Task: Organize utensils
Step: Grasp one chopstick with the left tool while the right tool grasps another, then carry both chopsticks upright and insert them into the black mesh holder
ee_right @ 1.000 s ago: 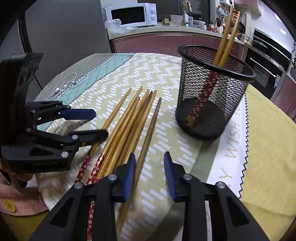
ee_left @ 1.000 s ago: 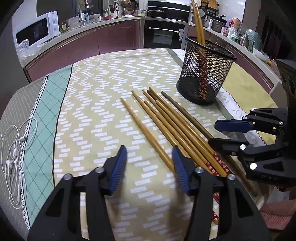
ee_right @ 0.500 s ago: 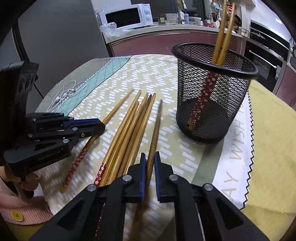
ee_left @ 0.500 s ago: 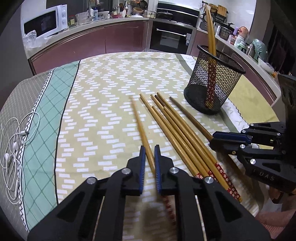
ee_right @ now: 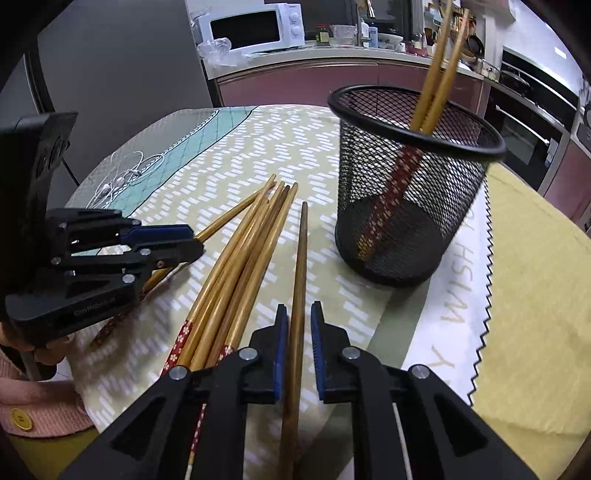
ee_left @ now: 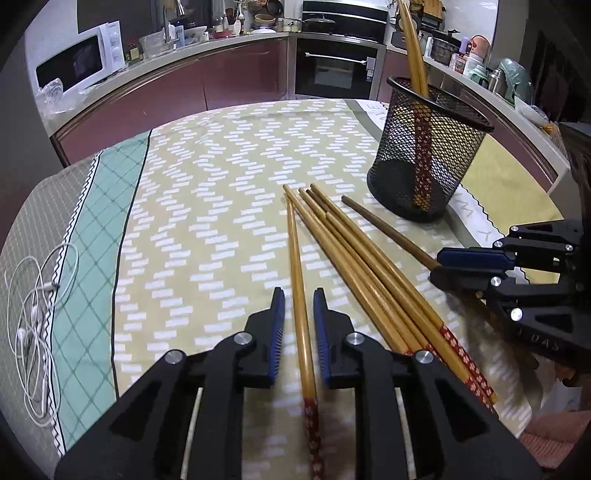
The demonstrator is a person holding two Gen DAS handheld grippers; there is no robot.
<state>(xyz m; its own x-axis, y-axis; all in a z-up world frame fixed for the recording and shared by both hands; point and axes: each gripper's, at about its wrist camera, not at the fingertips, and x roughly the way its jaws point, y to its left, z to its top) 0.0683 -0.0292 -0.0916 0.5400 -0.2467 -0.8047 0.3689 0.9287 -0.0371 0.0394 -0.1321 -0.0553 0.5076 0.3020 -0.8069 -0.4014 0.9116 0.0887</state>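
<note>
left gripper (ee_left: 298, 319) fingers clenched on a light chopstick (ee_left: 295, 251) | right gripper (ee_right: 298, 334) fingers clenched on a dark chopstick (ee_right: 301, 258) | both sticks low over the tabletop (ee_left: 207, 206) beside the mesh cup (ee_right: 410, 184) | risk: neighbouring chopsticks (ee_right: 243, 254) dragged, or a long stick pivoted loose.

Dark chopstick (ee_right: 295, 332) — rear end off-frame; counter clutter (ee_left: 229, 26) — indistinct.
</note>
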